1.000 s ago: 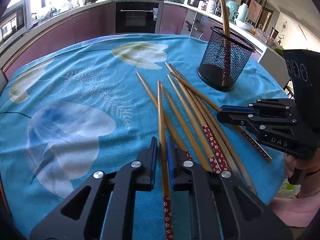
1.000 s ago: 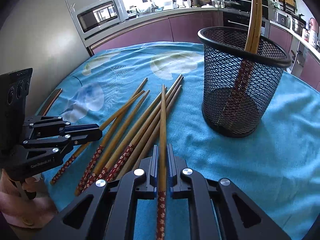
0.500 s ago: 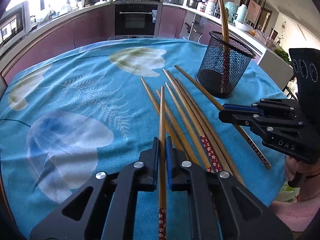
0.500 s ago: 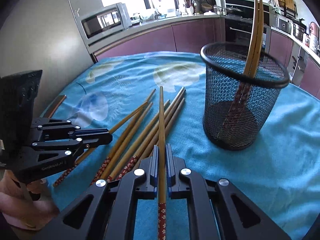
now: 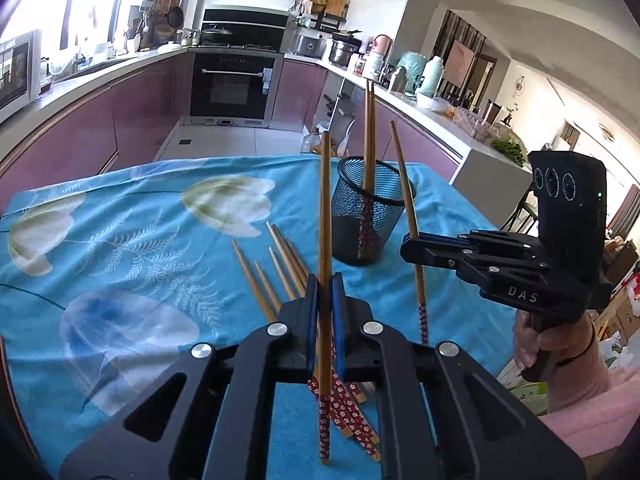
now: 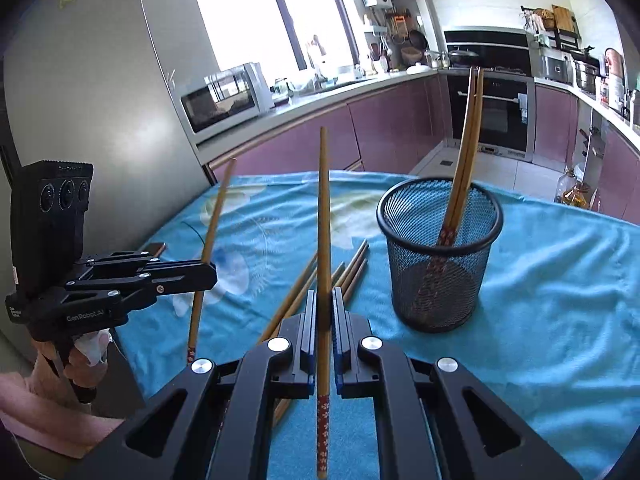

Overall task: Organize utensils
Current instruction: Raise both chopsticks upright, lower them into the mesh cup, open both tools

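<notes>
Two chopsticks are held clear of the table, one in each gripper. The left gripper (image 5: 324, 280) has its jaws closed on a chopstick (image 5: 325, 216) gripped low on the shaft, just above the red flowered handle end, with the pointed end raised and nearly upright. The right gripper (image 6: 324, 296) grips its own chopstick (image 6: 323, 216) the same way; from the left wrist view this second stick (image 5: 406, 192) leans slightly, its tip just beside the basket rim. The mesh basket (image 6: 440, 264) stands upright on the blue tablecloth (image 6: 560, 280) and already holds two chopsticks (image 6: 466, 148) leaning against its far wall, handles down. The remaining chopsticks (image 5: 276, 264) lie loose on the cloth, close together, between the basket and the grippers.

Likely hazards, judged from this arrangement:
- Each stick is pinched at one narrow place near its lower end, so the long upper part can swing or pivot between the pads if the hand tilts sharply.
- The sticks are held handle down, matching those in the basket; a lower end that meets the rim instead of the opening could catch the wire edge and tip the light basket.
- Both grippers heading for one narrow opening together may knock the sticks against each other, or against the two already leaning inside.
- A release made too high could let a stick bounce out onto the cloth.
</notes>
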Action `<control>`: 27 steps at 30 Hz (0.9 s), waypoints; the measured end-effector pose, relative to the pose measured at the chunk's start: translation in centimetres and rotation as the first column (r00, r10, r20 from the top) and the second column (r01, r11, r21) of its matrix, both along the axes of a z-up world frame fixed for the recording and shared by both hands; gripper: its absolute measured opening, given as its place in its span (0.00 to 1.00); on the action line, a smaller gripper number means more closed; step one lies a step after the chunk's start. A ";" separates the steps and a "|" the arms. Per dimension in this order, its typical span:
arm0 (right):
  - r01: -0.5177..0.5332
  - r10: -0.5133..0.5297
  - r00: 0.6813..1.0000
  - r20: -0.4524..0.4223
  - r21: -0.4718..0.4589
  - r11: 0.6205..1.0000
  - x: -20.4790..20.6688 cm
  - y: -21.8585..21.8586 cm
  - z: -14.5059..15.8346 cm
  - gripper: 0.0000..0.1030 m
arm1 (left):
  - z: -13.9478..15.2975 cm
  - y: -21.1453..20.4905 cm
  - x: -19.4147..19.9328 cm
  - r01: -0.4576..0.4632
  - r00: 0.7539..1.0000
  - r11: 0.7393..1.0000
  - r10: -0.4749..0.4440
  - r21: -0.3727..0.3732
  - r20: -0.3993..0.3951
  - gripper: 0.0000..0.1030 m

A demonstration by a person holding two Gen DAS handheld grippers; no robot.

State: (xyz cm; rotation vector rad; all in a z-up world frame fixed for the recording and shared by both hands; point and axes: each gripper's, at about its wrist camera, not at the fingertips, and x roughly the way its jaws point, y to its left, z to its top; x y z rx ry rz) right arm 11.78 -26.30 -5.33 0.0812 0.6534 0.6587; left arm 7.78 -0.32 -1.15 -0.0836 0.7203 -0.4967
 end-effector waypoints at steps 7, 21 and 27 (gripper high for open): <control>0.019 -0.021 0.999 0.047 0.047 0.999 -0.2 -1.4 1.7 0.06 | 2.7 -0.4 -0.7 0.038 0.998 0.998 -0.035 -0.050 0.050 0.07; 0.059 -0.071 0.987 0.143 0.088 0.994 0.6 -3.9 5.5 0.06 | 7.4 -2.4 1.0 0.053 0.988 0.993 -0.035 -0.110 0.154 0.07; 0.080 -0.096 0.981 0.171 0.098 0.992 1.4 -4.6 6.7 0.06 | 9.1 -3.3 2.3 0.051 0.980 0.992 -0.028 -0.116 0.195 0.07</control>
